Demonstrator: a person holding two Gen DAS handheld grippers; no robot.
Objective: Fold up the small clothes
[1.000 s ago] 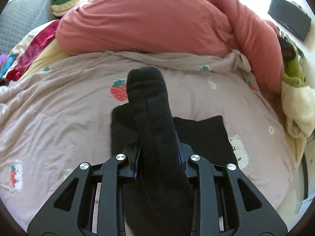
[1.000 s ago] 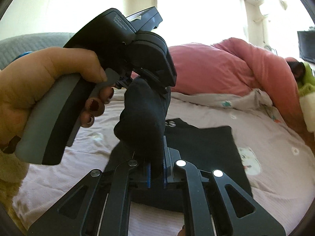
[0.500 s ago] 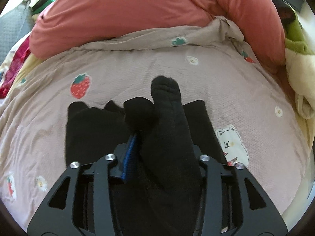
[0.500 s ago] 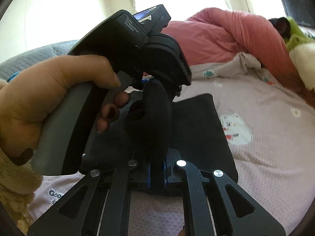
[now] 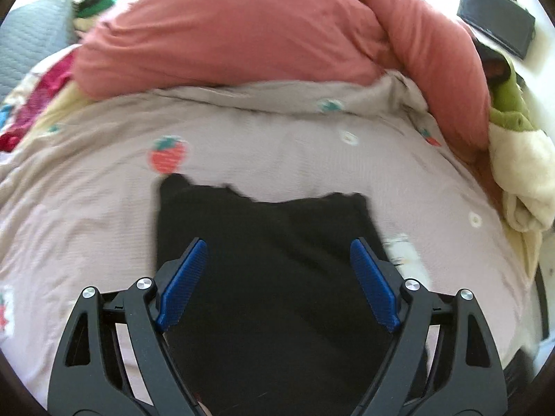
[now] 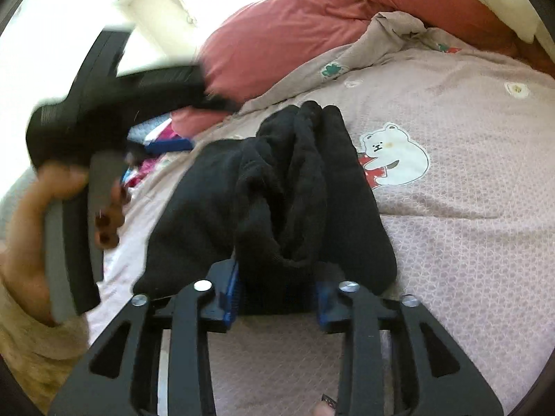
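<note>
A rolled black sock lies on a folded black garment spread on the bed sheet. My right gripper has the sock's near end between its blue pads; its jaws are opening and no longer squeeze it. A hand holds my left gripper, seen blurred at the left of the right wrist view. In the left wrist view my left gripper hangs over the black garment, its jaws opening wide, with nothing between the pads.
The mauve sheet carries strawberry and bear prints. A bulky pink duvet is piled behind. Green and cream clothes sit at the right edge, colourful clothes at the left, and a dark screen beyond.
The left gripper has let go of the sock and spread wide. The right jaws have parted, the right hand has rolled and sunk, and the sock now rests on the black garment.
</note>
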